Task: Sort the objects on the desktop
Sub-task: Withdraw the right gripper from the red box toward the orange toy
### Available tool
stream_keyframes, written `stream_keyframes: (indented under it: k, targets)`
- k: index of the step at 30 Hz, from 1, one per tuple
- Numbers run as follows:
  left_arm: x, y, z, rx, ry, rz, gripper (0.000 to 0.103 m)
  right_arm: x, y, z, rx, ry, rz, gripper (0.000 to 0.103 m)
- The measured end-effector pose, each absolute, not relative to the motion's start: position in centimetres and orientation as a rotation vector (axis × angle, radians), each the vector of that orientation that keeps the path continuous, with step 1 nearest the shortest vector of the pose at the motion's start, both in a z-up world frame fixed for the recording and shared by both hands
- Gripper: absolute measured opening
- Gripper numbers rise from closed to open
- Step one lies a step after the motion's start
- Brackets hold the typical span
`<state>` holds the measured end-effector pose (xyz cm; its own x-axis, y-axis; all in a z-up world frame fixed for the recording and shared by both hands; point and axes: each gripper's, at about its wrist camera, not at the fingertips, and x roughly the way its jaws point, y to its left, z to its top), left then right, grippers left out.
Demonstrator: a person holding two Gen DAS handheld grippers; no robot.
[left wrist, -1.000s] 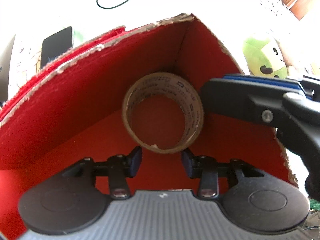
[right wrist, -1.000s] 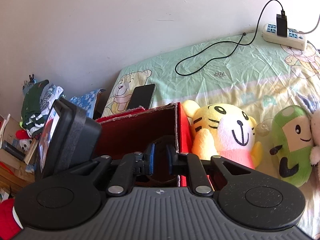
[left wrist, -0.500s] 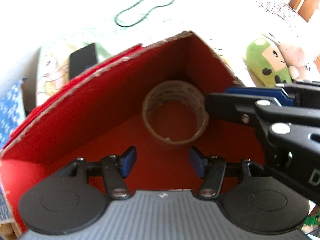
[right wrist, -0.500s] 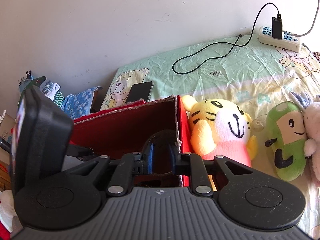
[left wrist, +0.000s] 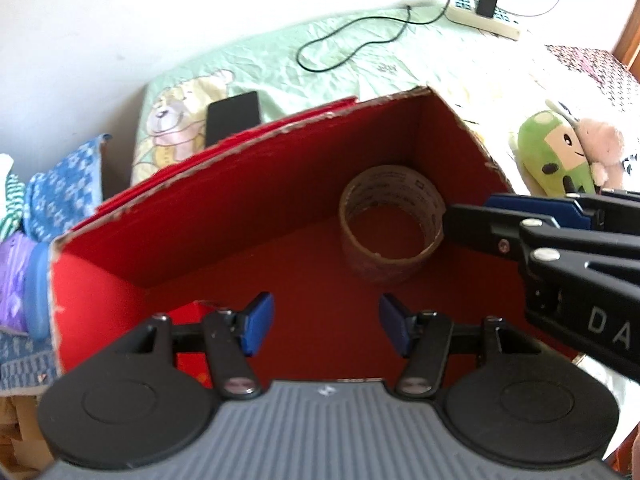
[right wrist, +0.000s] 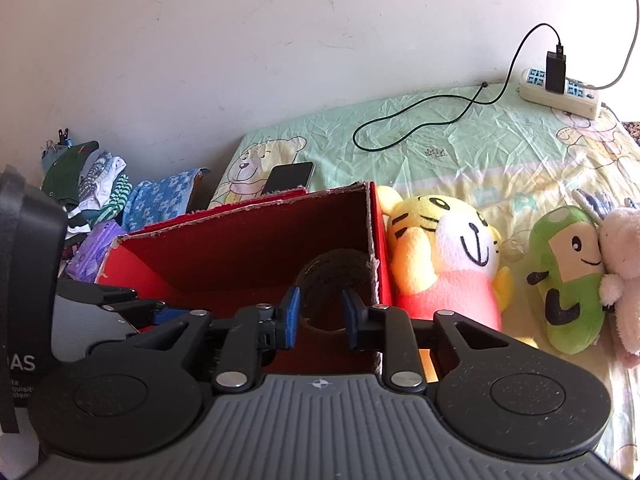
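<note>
A brown tape roll (left wrist: 392, 228) lies flat in the far right corner of a red cardboard box (left wrist: 224, 200). My left gripper (left wrist: 326, 326) is open and empty above the box floor, well short of the roll. My right gripper (right wrist: 319, 316) is open and empty near the box's right wall (right wrist: 374, 240), with the roll (right wrist: 334, 276) just beyond its tips. In the left wrist view the right gripper (left wrist: 468, 220) reaches in from the right, close to the roll.
A tiger plush (right wrist: 444, 256) lies against the box's right side. A green plush (right wrist: 568, 276) and a pink plush (right wrist: 624, 276) lie further right. A phone (right wrist: 288, 178), cable (right wrist: 420, 124) and power strip (right wrist: 560, 92) lie on the bedsheet. Folded clothes (right wrist: 100, 192) pile up left.
My left gripper opened off the tape roll and pulled back and up, leaving the roll in the box corner. My right gripper opened and also drew back.
</note>
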<state>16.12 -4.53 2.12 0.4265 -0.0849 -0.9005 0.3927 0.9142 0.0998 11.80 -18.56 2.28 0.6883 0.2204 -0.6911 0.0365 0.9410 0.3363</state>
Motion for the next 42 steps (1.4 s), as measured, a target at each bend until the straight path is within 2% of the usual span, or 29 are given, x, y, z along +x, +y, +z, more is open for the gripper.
stream_keyframes:
  k: [6,12,24,27,29,39,42]
  targets:
    - [13.6,-3.8,3.8,0.291,1.067,-0.242,0.077,11.2,-18.1,2.6,0.338,0.794,0.145,0.030]
    - [12.6,-3.0,4.2,0.243,1.061,-0.168,0.081,10.5,-17.6,3.0,0.311,0.770,0.186,0.031]
    - [10.3,-3.2,5.4,0.207,1.019,-0.044,0.086,8.5,-17.8,3.7,0.229,0.712,0.238,0.033]
    - [9.7,-3.1,5.9,0.186,1.010,-0.017,0.088,8.2,-18.2,4.0,0.242,0.708,0.264,0.035]
    - [9.1,-2.9,6.3,0.168,1.005,0.001,0.088,7.9,-18.7,4.2,0.260,0.706,0.283,0.041]
    - [6.7,-3.3,7.2,0.139,0.986,0.055,0.088,5.9,-19.8,4.6,0.246,0.678,0.338,0.041]
    - [5.6,-3.2,7.5,0.118,0.965,0.059,0.088,5.0,-20.5,4.4,0.250,0.654,0.334,0.045]
